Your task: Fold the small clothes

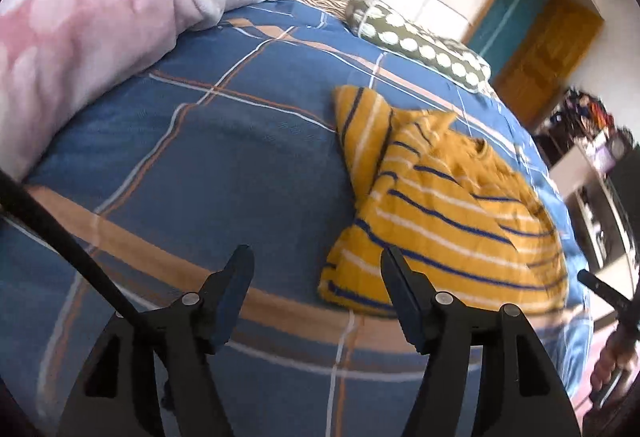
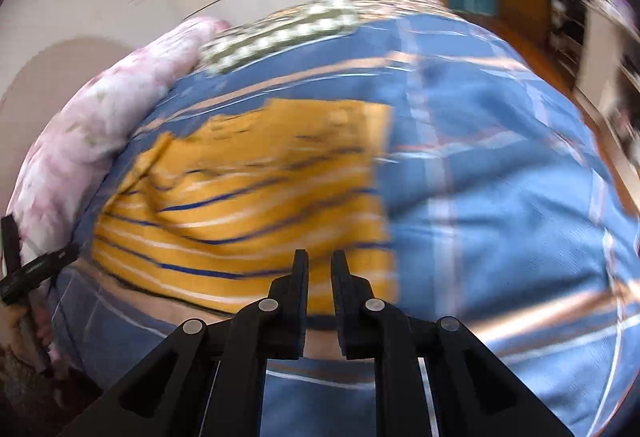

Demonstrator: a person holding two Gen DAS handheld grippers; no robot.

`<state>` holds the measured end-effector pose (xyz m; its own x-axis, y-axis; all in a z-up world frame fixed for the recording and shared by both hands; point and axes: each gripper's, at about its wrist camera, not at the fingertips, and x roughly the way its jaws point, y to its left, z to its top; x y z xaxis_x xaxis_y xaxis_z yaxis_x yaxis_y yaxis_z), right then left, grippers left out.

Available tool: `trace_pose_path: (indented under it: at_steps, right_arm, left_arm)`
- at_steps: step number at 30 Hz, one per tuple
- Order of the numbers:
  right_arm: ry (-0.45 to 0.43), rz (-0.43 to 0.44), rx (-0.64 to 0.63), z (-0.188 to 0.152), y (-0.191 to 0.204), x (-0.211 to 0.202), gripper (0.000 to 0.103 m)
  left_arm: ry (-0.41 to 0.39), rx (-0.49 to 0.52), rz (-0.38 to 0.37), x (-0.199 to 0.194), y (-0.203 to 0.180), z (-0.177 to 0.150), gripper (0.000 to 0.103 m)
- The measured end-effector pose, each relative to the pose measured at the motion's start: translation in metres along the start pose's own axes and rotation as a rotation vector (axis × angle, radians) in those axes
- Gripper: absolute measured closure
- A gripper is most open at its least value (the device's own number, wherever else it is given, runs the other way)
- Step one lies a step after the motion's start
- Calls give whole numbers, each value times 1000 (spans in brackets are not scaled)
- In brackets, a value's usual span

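Observation:
A small yellow shirt with blue and white stripes (image 1: 440, 205) lies partly folded on the blue plaid bedsheet (image 1: 200, 141). My left gripper (image 1: 316, 261) is open and empty, held above the sheet just left of the shirt's near corner. In the right wrist view, which is motion-blurred, the shirt (image 2: 260, 197) lies ahead and to the left. My right gripper (image 2: 319, 257) hovers over the shirt's near edge with its fingers close together and a narrow gap between them, and nothing is held.
A pink floral quilt (image 1: 92, 21) is bunched along the left of the bed. A green pillow with white dots (image 1: 420, 41) lies at the far end. A wooden door (image 1: 548, 49) and cluttered shelves (image 1: 588, 125) stand to the right, past the bed's edge.

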<state>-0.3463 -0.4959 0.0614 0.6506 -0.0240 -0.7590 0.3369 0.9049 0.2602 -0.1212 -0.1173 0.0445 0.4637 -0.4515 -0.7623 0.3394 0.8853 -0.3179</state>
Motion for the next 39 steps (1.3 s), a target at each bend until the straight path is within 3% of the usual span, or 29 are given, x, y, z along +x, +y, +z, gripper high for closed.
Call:
trace_pose_path:
  at_steps: [6,9,12,17,21,23,26,29,36,39]
  right_arm:
    - [57,33,-143,37,121,73,90]
    - [86,30,-163,61,171,125,90]
    - [144,-35,-220,82,212,183,90]
    - [142,-109,-335,114,274,238,90]
    - [226,-140,-405,124,307,277,90]
    - [210,-155,-420,128,313,277,89]
    - [200,-80,-392,135,320,260,82]
    - [129,-38,-367,132,322,224,57]
    - [39,-38,-317,75,269,126,53]
    - [7,-74,-249,42,230,91,49]
  left_arm:
    - [-121,61,152,15,12,-15,32]
    - [-122,3,71,15,34,-24,32]
    - [-129,-81,-30,13,53,-21,26]
    - [-116,-84,-56,16,53,-19,22]
    - [-105,-70,-38,19,49,-18,22]
    - [-99,-71,-37,20,49,-16,21]
    - [-93,-70,-30,22,47,-15,21]
    - [-87,-57,-6,23,44,-14,21]
    - [-64,0,98,28,30,-10,21]
    - [-114,3,130,16,24,-10,21]
